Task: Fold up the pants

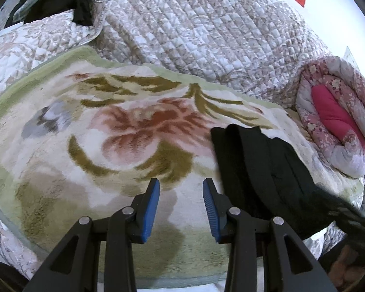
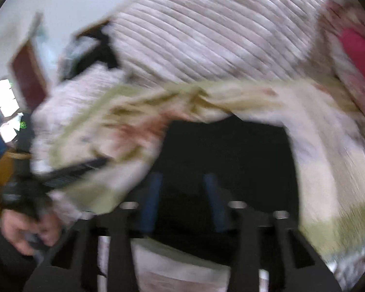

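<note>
Two grippers are showing, each seen from its own wrist camera. The left gripper (image 1: 181, 182) is hovering low over a plush floral blanket (image 1: 109, 131), tilted forward and down, with its blue-padded fingers (image 1: 150, 209) standing well apart and nothing between them. The black pants (image 1: 258, 168) are lying on the blanket just to the right of this gripper, bunched into lengthwise folds, their near end running off toward the lower right edge of the view; they are sitting beside the right finger, and whether they are touching it cannot be told. Behind the blanket a quilted beige bedspread (image 1: 194, 34) is rising, and a rolled pink floral quilt (image 1: 333, 116) is lying at the right. The right wrist view is heavily smeared by motion. There the right gripper (image 2: 183, 182) is pointing straight at the pants (image 2: 231, 150), which are filling the dark middle of the frame directly ahead of and around its fingers (image 2: 155, 189). Those fingers are standing apart, and nothing can be seen clamped between them. At the lower left of that view, the person's left hand (image 2: 24, 228) is gripping the handle of the other tool.
</note>
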